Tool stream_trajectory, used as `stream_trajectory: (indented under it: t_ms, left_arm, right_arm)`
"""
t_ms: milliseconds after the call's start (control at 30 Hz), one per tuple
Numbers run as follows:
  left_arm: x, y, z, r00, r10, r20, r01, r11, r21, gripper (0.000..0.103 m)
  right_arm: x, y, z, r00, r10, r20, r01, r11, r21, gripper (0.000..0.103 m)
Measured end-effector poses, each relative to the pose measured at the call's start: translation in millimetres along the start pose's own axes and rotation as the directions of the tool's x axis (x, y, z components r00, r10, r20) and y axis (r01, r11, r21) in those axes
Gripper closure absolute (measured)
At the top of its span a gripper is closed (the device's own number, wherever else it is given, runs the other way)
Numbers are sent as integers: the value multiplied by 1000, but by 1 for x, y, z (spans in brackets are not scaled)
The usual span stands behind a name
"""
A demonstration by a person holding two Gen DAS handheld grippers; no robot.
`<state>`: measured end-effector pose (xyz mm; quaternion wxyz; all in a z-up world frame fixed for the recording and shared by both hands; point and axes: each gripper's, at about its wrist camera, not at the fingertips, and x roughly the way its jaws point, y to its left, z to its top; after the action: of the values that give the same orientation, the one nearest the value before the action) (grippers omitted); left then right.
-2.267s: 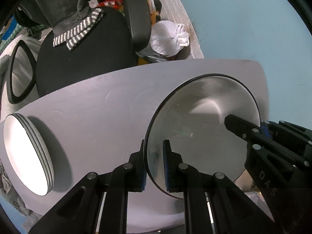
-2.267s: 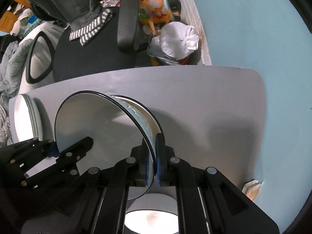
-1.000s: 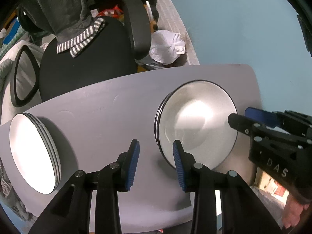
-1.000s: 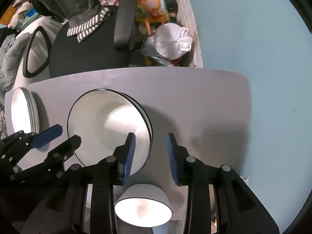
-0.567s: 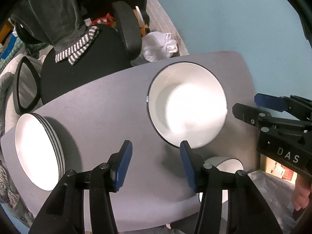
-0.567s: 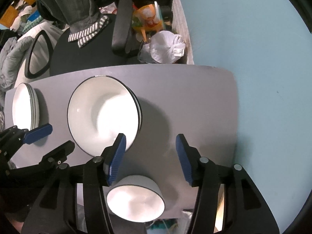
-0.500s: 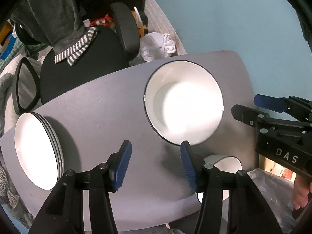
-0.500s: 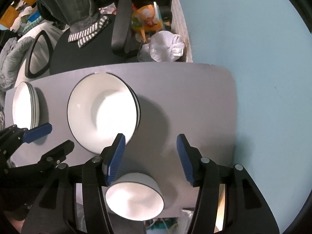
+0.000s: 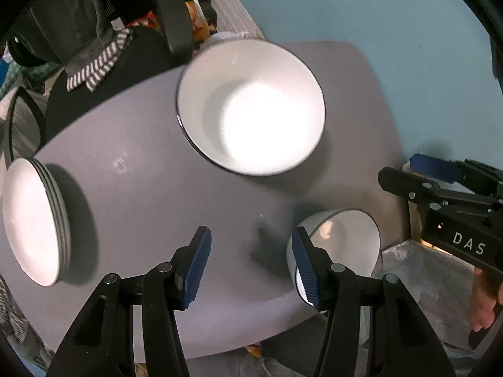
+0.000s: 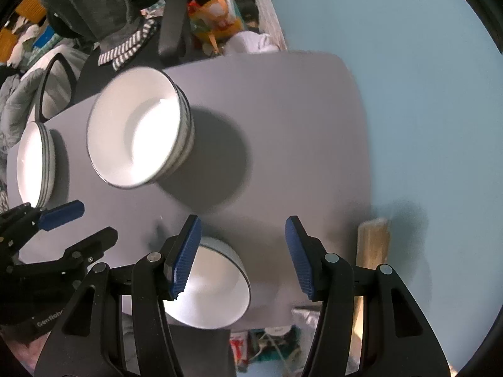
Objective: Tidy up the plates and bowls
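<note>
Bowl stack [image 9: 251,106] sits mid-table, rim up, nothing touching it; plate stack [image 9: 34,220] at the table's left end, small bowl [image 9: 342,245] alone at the near edge. You've finished the set-down, so the step in hand looks like going for the small bowl.

Your left gripper [image 9: 250,265] hangs jaws apart over bare table [image 9: 151,188], right pad just beside the small bowl's rim. Right gripper [image 10: 242,256] is also spread, holding nothing, left pad over that bowl's rim. Both jaws have just been opening, nothing between them.

Next move, my guess: pinch the small bowl's wall with one gripper, lift clear, decide whether it nests in the stack.

Versus earlier: you had the top bowl clamped by both grippers, tilted on edge; now it's flat on the stack and both grippers sit further back toward the near edge.
</note>
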<state>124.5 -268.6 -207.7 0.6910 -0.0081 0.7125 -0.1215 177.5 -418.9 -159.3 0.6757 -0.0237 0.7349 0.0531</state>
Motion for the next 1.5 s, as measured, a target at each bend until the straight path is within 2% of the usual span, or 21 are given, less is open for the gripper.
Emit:
stream_trajectory:
  t_ms: [300,533,900,1200,1500]
  left_arm:
    - [19,-15,-10,999,-2,-43,4,999,41,48]
    - [37,-24,-18,997,5,-79,0,998,62,48]
    - [66,-31,-23,992,37,-117,-27,996,83,48]
    - [89,-39,-29,988,84,-127,-72,992,99,48]
    - [102,-40,-31,989,65,-129,-54,995,84,48]
  right_arm:
    - [13,-19,-35,997,70,-19,-68,994,82,47]
    - [27,-27,-59,998,60,-27,-57,993,107,47]
    - [58,-17,-70,998,56,-29,-53,991,121,47]
    - [67,-20,-77,998,66,-3,-65,986,151,47]
    - [75,-13,-82,999,45,3,-45,991,125,47]
